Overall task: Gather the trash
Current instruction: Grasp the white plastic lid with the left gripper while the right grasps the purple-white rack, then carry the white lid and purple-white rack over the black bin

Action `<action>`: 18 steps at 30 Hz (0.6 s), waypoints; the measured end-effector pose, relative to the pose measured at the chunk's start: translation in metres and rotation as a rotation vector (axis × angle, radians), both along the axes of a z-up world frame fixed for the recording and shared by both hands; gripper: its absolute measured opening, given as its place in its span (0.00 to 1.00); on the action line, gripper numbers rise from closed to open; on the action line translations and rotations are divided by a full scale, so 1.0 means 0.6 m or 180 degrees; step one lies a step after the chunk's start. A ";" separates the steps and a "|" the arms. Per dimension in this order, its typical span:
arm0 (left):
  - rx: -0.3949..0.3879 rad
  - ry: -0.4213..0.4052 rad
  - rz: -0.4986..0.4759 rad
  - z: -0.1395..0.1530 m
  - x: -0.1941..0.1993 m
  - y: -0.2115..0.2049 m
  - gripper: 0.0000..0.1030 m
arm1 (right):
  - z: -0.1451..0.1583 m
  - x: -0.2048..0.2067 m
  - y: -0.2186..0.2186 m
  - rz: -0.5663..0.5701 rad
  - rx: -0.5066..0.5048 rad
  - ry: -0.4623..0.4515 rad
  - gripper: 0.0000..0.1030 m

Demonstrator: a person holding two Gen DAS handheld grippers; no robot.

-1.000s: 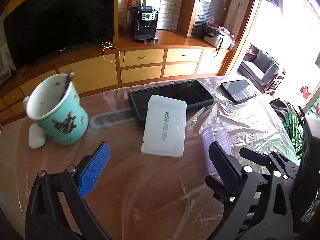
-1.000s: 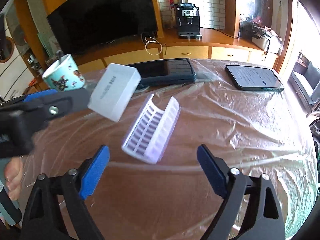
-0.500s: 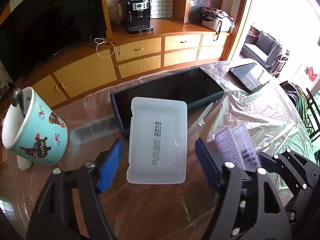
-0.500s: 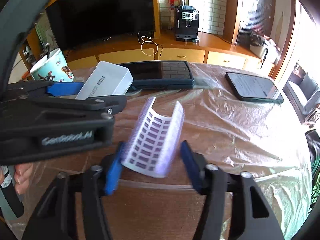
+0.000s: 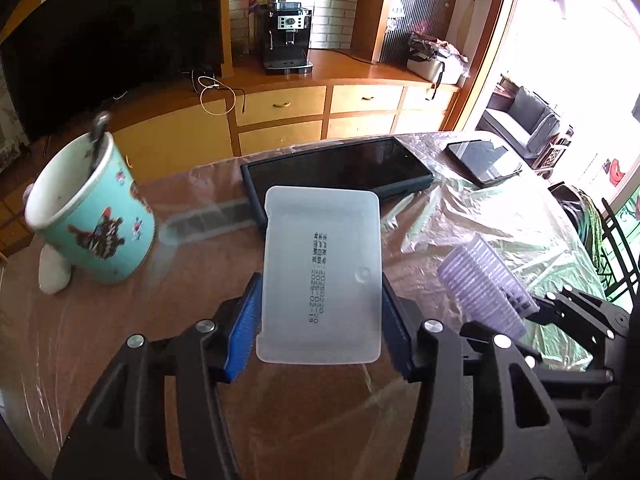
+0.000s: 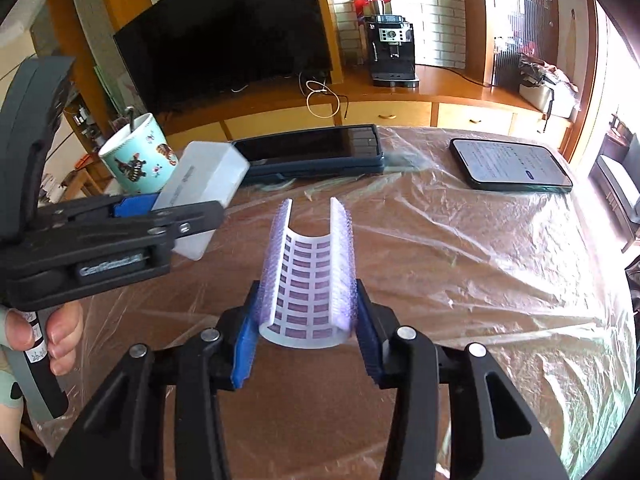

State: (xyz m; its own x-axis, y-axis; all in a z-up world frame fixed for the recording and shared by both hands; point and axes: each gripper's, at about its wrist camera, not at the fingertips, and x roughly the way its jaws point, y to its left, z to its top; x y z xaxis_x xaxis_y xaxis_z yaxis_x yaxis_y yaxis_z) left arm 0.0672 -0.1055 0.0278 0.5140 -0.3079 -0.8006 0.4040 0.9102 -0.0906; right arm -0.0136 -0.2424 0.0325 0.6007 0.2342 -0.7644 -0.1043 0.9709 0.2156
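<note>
Left wrist view: left tool [image 5: 320, 322] clenched on the frosted white rectangular plastic lid [image 5: 321, 276], blue pads pressed to both its long sides, lid at centre frame w/ printed date text facing up. Behind it, upper centre, a large black tablet in dark case [image 5: 336, 172] lies on the brown surface under clear plastic film [image 5: 200, 272]. Teal patterned ceramic mug [image 5: 90, 220] w/ a spoon inside sits at left (small white object beside its base, can't tell what). Black phone [image 5: 482, 162] at upper right. The curved white-and-purple plastic blister tray [image 5: 486, 286] shows at right, in the other tool.

Right wrist view: right tool [image 6: 306, 336] grasping the blister tray [image 6: 308, 276] at lower centre, pads on its two upturned sides, open trough facing up. Left tool [image 6: 132, 220] enters from left w/ the lid [image 6: 202, 186] held tilted, lifted off the surface [image 6: 460, 264]. Person's fingers [image 6: 60, 338] on its handle, lower left. Mug [image 6: 138, 154] upper left, tablet [image 6: 308, 152] upper centre, phone [image 6: 510, 164] upper right w/ lit screen.
</note>
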 end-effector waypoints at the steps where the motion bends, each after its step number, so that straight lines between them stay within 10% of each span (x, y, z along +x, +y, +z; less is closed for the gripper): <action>1: -0.0025 -0.0004 -0.0001 0.003 -0.009 0.004 0.54 | 0.002 -0.004 -0.003 0.0016 0.0044 0.0002 0.42; 18: -0.0118 -0.0041 -0.0044 0.029 -0.174 0.025 0.54 | 0.037 -0.118 -0.008 0.0424 0.0230 -0.0066 0.42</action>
State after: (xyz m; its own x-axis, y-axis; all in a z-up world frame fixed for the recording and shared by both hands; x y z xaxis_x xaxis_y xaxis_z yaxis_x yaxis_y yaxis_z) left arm -0.0375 -0.0904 0.0455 0.5198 -0.3444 -0.7818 0.4178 0.9007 -0.1190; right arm -0.0841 -0.2474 0.0547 0.5760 0.3670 -0.7305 -0.2364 0.9302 0.2809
